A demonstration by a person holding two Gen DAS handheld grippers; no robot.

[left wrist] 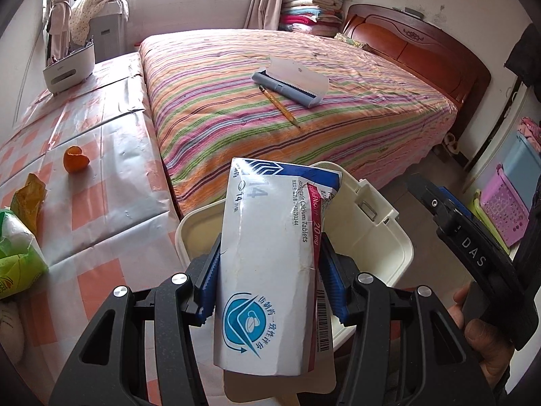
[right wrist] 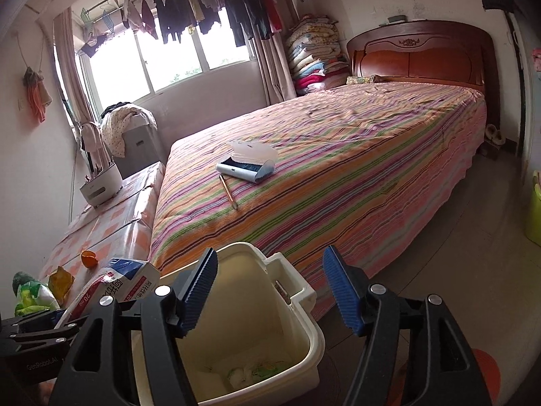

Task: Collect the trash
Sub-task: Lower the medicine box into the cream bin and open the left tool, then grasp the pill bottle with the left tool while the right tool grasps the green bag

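So the left gripper (left wrist: 268,279) has its blue pads clamped on a crumpled white-and-blue medicine box (left wrist: 274,267) (a tablets carton, "20 mg" printed down its side), holding it upright right over the open cream trash bin (left wrist: 378,233). The bin sits on the floor between the tabletop (left wrist: 111,169) and the striped bed (left wrist: 304,108), lid flipped back, and the right wrist view shows a few scraps already at the bottom. The right gripper (right wrist: 270,291) is spread wide with nothing between its pads, hanging over the bin's mouth. Left on the checked tabletop: an orange peel (left wrist: 75,159), a yellow wrapper (left wrist: 28,199) and a green-and-white bag (left wrist: 17,260). On the bed there's a pencil (left wrist: 279,105) beside an open pencil case (left wrist: 290,81).
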